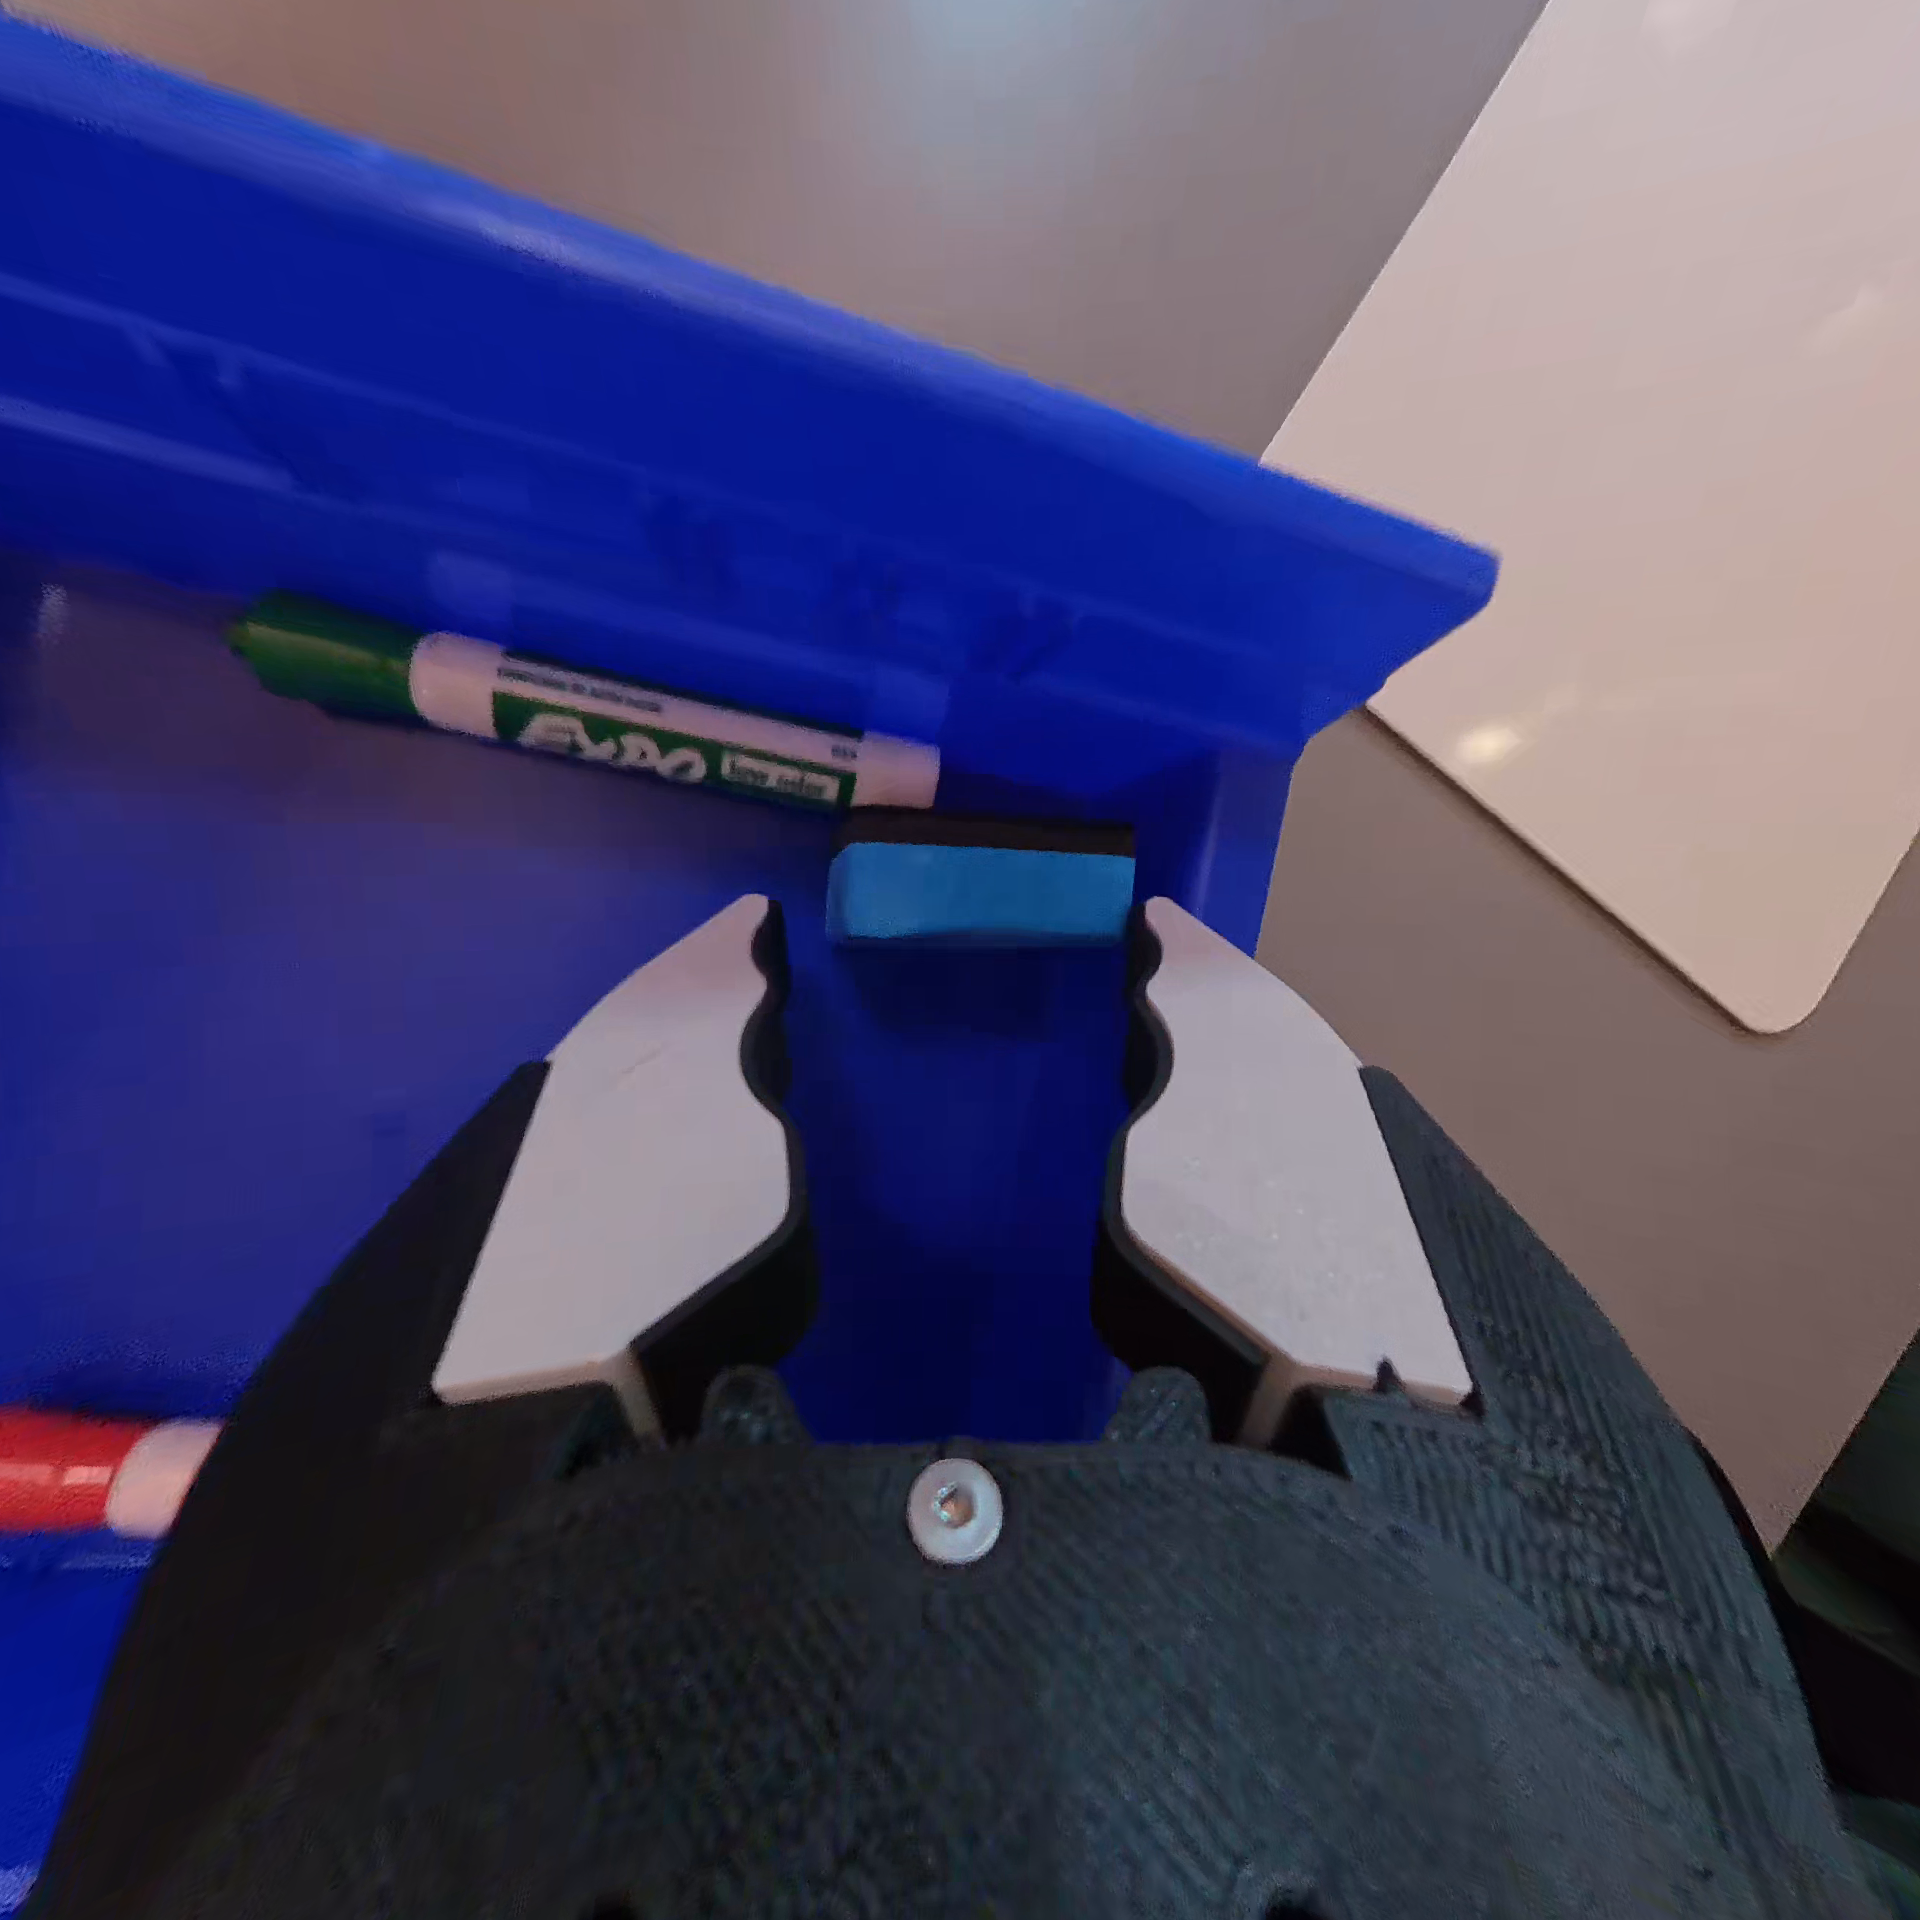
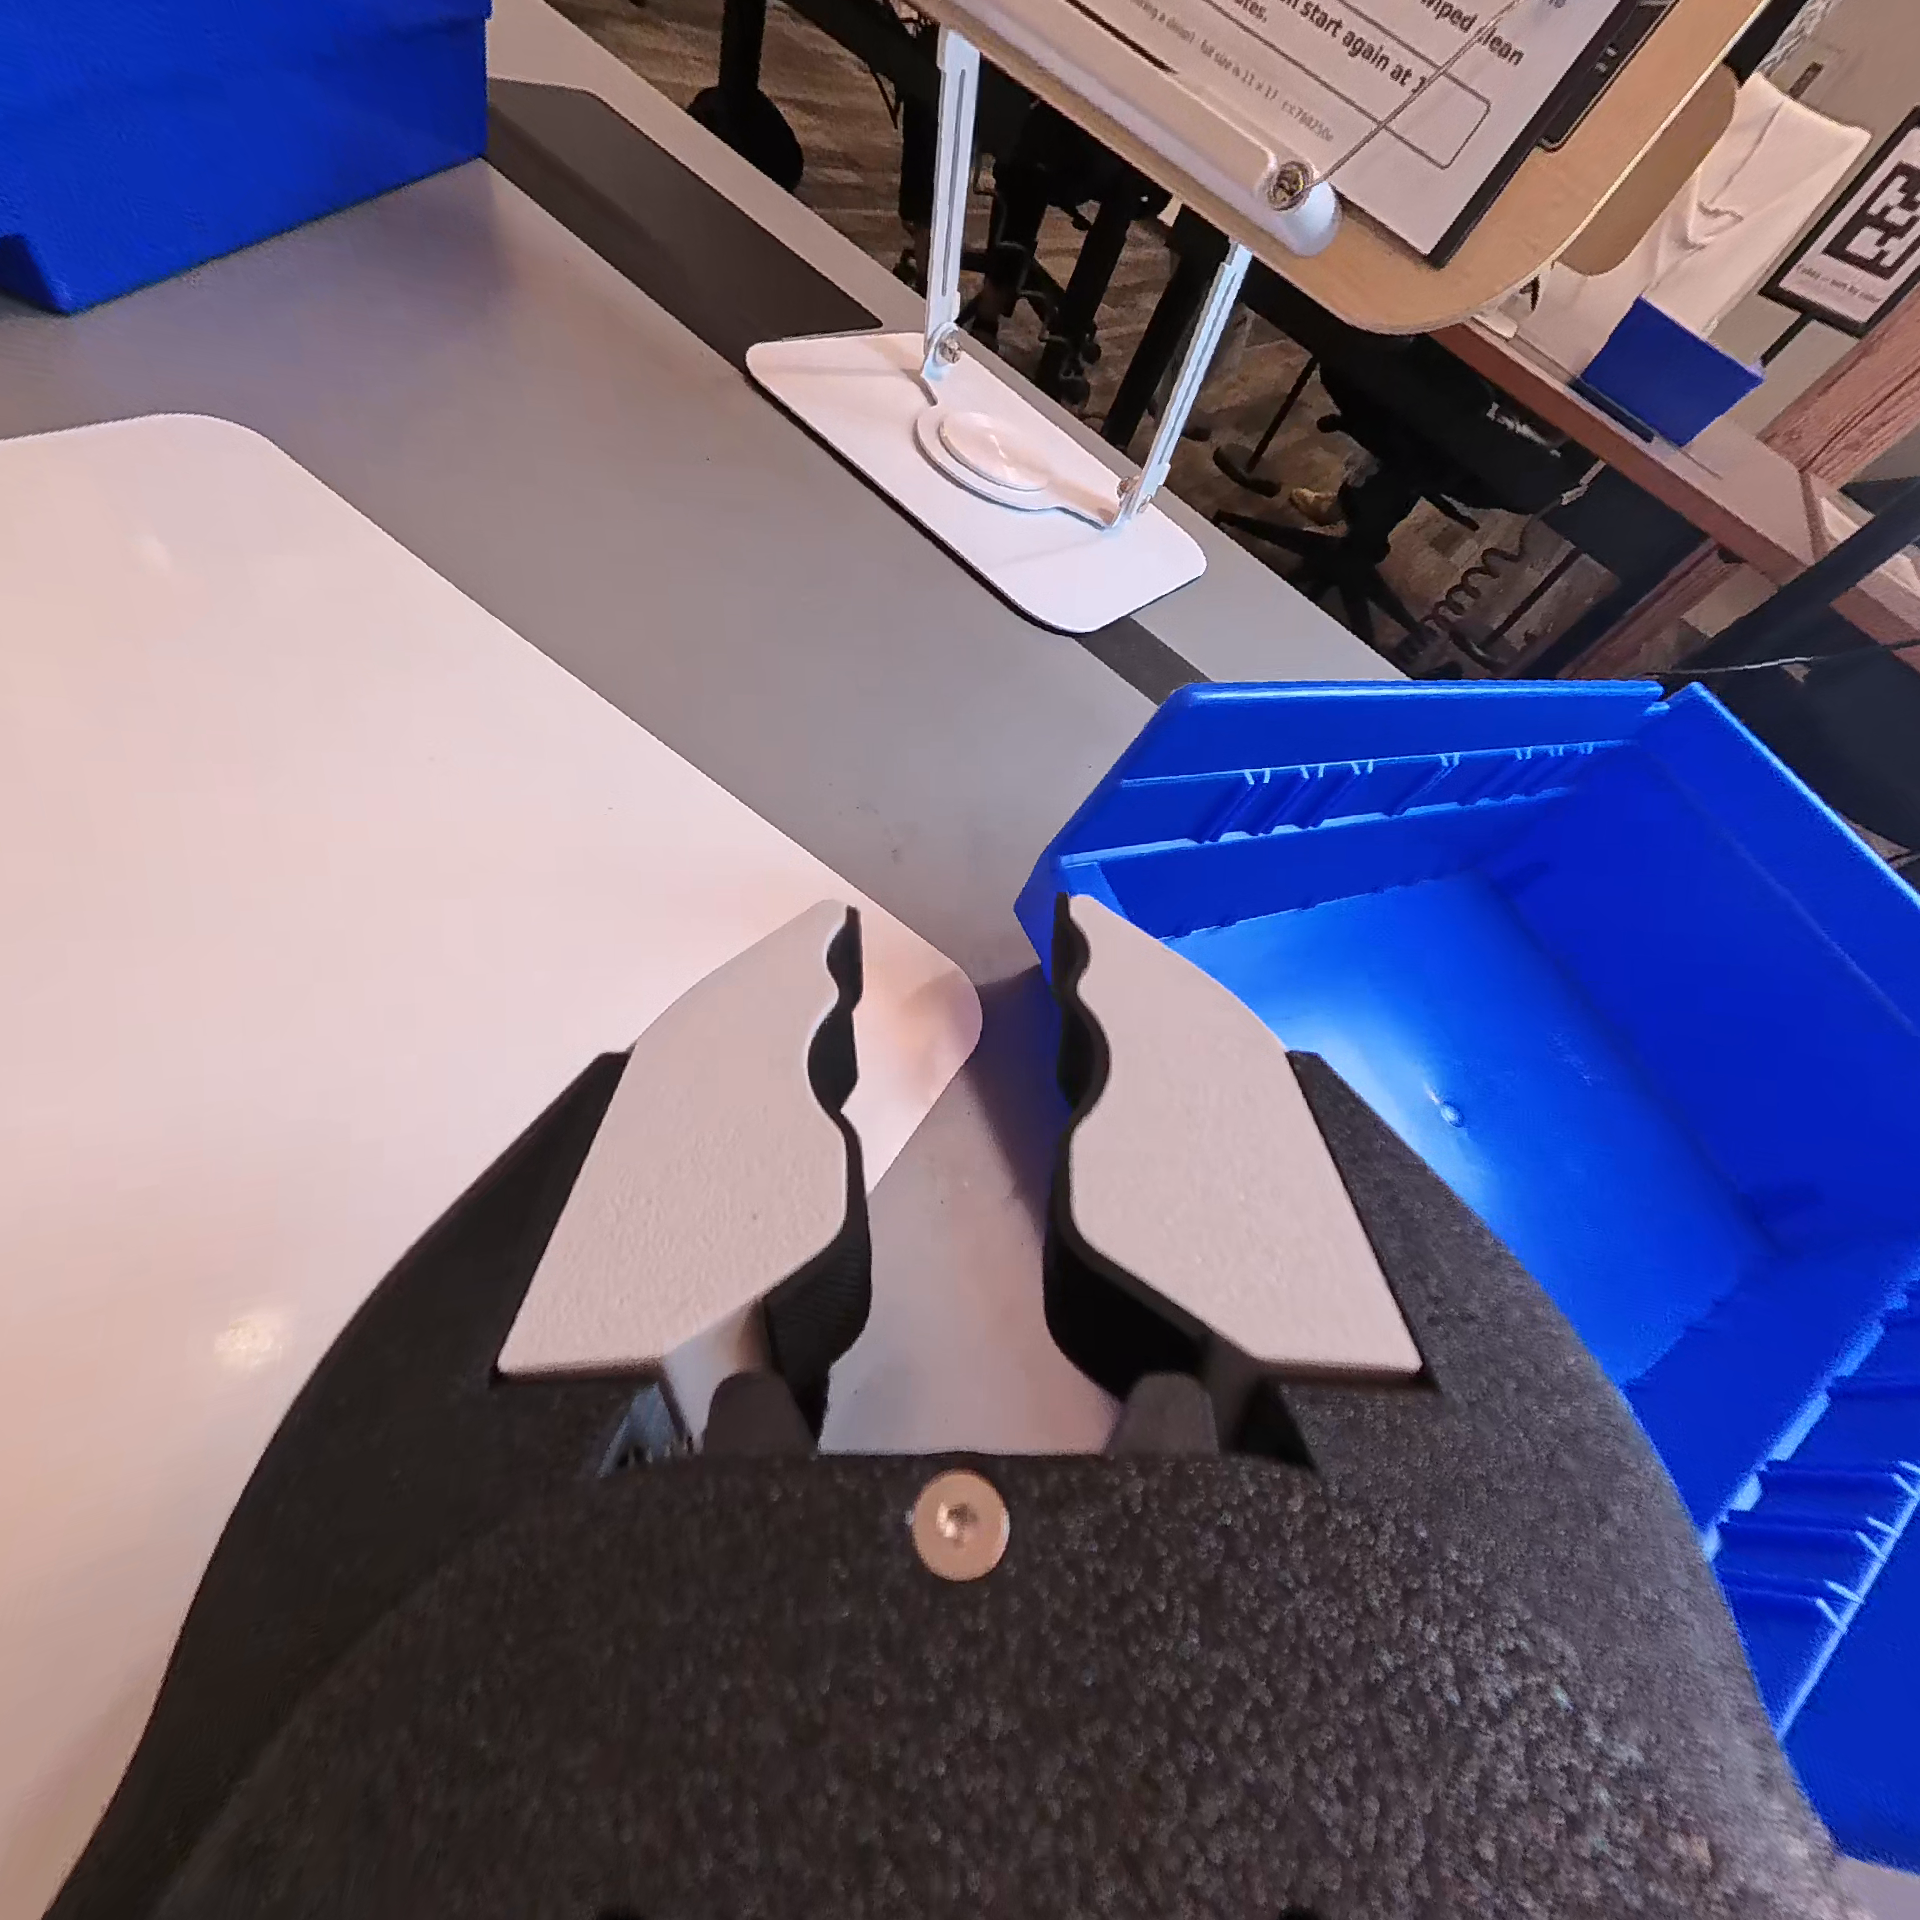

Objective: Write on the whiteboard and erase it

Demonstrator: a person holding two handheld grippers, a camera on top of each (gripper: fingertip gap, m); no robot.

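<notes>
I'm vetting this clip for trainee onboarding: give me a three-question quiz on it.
1. True or false: the left gripper is shut on the eraser.
2. Which marker lies beside the eraser? A green B black C purple
3. Fill in: the bin beside the right gripper looks ____.

Key: 1 false, it is open with the eraser just ahead. 2 A, the green marker. 3 empty.

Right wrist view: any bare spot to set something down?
Yes: the grey table strip between the whiteboard and the white stand base, and the inside of the blue bin. It is tight at the whiteboard's corner, which nearly meets the bin.
</notes>
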